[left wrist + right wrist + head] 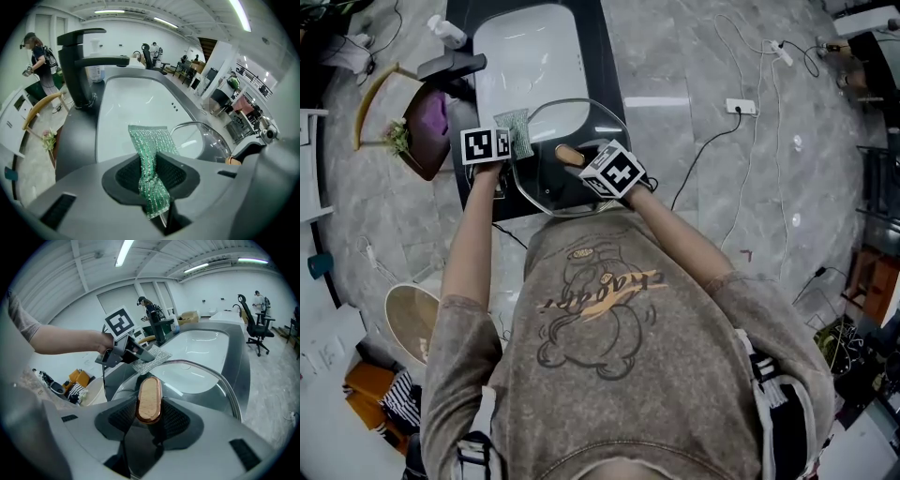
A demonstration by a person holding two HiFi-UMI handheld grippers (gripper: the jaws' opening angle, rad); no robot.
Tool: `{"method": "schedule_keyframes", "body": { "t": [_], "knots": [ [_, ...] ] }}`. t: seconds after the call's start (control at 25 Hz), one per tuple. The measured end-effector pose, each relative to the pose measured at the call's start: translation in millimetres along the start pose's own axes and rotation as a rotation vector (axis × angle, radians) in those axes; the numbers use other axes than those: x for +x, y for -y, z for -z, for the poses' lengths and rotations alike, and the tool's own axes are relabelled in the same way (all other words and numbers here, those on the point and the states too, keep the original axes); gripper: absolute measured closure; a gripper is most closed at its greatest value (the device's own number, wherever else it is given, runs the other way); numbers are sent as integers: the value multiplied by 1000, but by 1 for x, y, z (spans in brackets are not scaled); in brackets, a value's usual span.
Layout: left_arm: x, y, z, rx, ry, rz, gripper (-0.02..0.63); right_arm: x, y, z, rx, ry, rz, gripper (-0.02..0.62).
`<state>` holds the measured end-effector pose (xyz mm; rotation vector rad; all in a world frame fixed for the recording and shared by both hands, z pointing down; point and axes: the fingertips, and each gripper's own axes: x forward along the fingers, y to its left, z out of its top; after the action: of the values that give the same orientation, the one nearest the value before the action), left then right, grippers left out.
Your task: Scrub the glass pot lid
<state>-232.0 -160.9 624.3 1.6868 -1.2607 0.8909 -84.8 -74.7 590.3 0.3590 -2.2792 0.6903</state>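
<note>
1. Head view, looking steeply down: a person stood at a black counter (607,56) with a white sink basin (525,47), holding a two-jaw gripper in each hand.
2. The right gripper (149,417) had its jaws partly closed around the oval wooden knob (149,398) of a round clear glass pot lid with a metal rim (546,192). It held the lid tilted above the near end of the basin. The knob's long axis ran along the jaws, pointing away from the person.
3. The left gripper (151,174) had its jaws pinched tight on a green glittery scrubbing cloth (149,140), whose free end stuck out ahead of them.
4. The lid lay to the right of the cloth. The cloth's free end sat at the lid's far-left rim, and no view showed for certain whether it touched. From there the glass spread rightward and back toward the person.
5. The left hand carried the scrubbing tool at the lid's edge. The coming stroke would probably need the cloth pressed down and drawn rightward across the glass toward the knob, with the right grip staying firm.
</note>
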Motion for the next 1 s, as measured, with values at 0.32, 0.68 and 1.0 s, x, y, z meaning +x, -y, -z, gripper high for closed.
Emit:
{"method": "schedule_keyframes", "body": {
  "t": [0.32, 0.68, 1.0],
  "knots": [
    [23, 27, -40, 140, -32, 19, 512, 2, 0, -2, -8, -2, 26, 411],
    [36, 69, -63, 297, -59, 70, 512, -1, -1, 0, -4, -1, 53, 411],
    [48, 118, -70, 410, -73, 161, 512, -3, -2, 1, -3, 17, 79, 411]
  ]
}}
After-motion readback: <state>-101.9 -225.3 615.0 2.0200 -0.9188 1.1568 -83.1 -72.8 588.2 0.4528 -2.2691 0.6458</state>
